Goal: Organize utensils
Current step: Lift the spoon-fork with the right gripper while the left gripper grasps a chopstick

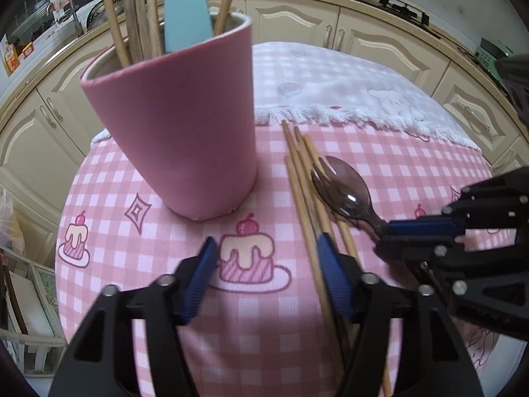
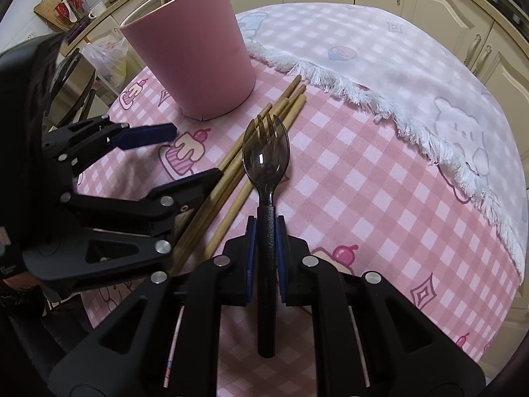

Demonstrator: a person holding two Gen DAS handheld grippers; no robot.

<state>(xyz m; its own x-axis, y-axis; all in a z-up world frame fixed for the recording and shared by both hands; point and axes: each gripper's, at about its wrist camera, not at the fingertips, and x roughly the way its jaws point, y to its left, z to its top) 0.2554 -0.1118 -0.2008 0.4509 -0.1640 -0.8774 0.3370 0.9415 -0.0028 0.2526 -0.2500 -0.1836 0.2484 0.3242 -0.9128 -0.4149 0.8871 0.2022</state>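
Observation:
A pink cup [image 1: 178, 132] stands on the pink checked tablecloth [image 1: 139, 264] and holds several wooden chopsticks and a light blue utensil [image 1: 185, 6]. It also shows in the right wrist view [image 2: 195, 49]. Several wooden chopsticks [image 1: 307, 198] lie on the cloth to its right, also in the right wrist view [image 2: 251, 152]. My right gripper [image 2: 266, 231] is shut on the handle of a smoky translucent spork [image 2: 264, 155], whose head lies over the chopsticks [image 1: 344, 188]. My left gripper [image 1: 264, 261] is open and empty just above the cloth, its right finger over the chopsticks.
A white fringed cloth [image 1: 347, 89] with a bear print covers the far half of the round table. Cream kitchen cabinets [image 1: 297, 23] ring the table. A plastic bag [image 2: 105, 56] sits beyond the table's left edge.

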